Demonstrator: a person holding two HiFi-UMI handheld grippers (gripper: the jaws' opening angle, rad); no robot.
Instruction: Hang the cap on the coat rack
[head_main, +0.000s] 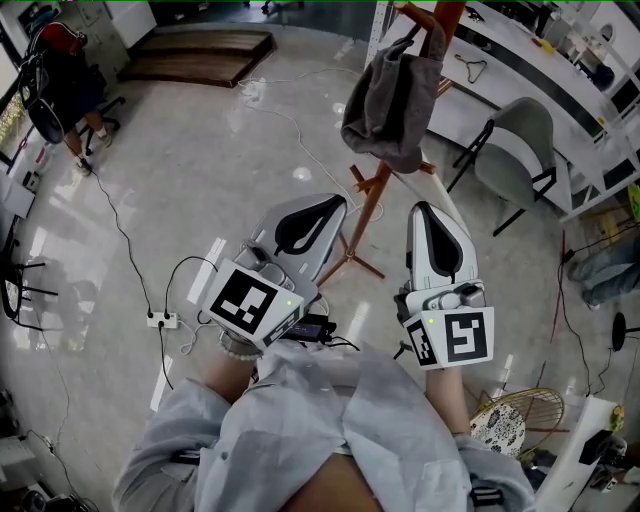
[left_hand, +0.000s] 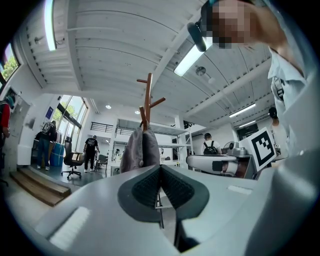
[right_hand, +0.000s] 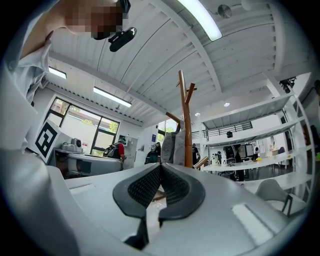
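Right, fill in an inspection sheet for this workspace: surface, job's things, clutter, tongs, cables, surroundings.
Surface: grey polished floor.
Job's things: grey cap hangs on the wooden coat rack, apart from both tongs.
Clutter: nothing seen.
Grippers: left tongs shut, empty; right tongs shut, empty.
Cables: white cable runs over the floor towards the rack's foot; dark cable leads to a power strip.
Surroundings: grey chair beside the rack, wooden platform, white benches, a person at far left.

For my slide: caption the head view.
Cap hangs on coat rack; left gripper and right gripper shut, empty.
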